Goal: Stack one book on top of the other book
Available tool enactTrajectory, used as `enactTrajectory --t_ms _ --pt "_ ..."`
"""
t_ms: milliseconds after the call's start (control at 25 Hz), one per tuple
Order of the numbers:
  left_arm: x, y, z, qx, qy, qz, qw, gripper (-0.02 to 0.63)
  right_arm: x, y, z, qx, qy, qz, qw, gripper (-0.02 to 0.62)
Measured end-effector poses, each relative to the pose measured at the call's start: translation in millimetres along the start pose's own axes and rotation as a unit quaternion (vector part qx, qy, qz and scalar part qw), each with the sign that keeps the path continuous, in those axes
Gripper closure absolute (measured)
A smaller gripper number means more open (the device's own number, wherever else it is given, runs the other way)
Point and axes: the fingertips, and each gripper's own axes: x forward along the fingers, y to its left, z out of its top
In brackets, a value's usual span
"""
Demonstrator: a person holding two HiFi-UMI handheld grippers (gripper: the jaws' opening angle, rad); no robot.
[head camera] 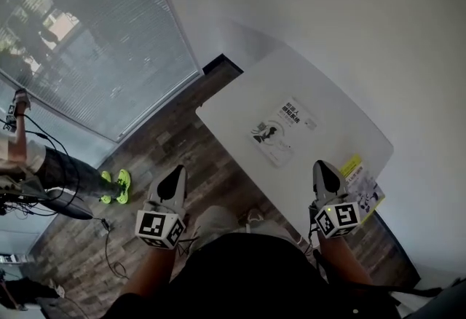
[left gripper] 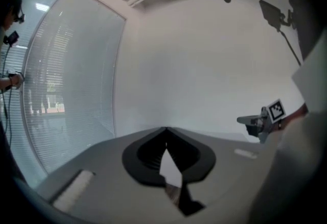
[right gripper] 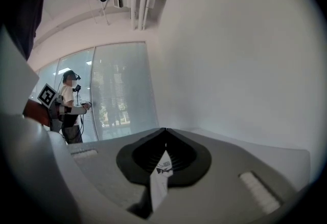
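A white book [head camera: 280,132] with a dark cover drawing lies flat near the middle of the white table [head camera: 320,84]. A second book [head camera: 366,190], with yellow on its cover, lies at the table's near right edge. My right gripper [head camera: 325,176] hovers just left of that book, jaws shut to a point and holding nothing. My left gripper [head camera: 173,183] is off the table's left side, above the wooden floor, also shut and empty. In the right gripper view the shut jaws [right gripper: 166,129] point over the table, and the white book [right gripper: 161,177] shows beneath them.
Another person with green shoes [head camera: 113,186] stands at the left by the glass wall with blinds [head camera: 95,33], with cables [head camera: 105,237] on the floor. The same person [right gripper: 69,108] shows in the right gripper view. The table stands against a white wall.
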Motion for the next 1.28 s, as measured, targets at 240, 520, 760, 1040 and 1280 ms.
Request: enactTrajectory --t_ms 240,520,760,1040,1280 --pt "42 -2 10 0.002 -0.004 -0.034 0.9994 0.6 8 -17 -3 0.002 0.005 -0.03 1.0 0.592" --pt "104 -18 37 0.021 -0.025 -0.131 0.9908 0.6 -2 -41 -6 0.017 0.006 -0.108 0.994 0.592" --pt "166 -33 43 0.045 -0.009 -0.203 0.978 0.6 -7 -59 -11 0.03 0.011 -0.179 0.983 0.592" --pt "235 -62 54 0.065 -0.001 -0.316 0.9465 0.6 -19 -69 -13 0.046 0.006 -0.284 0.958 0.592" --pt "273 -83 69 0.076 0.003 -0.395 0.9156 0.6 -25 -60 5 0.054 -0.002 -0.358 0.932 0.592"
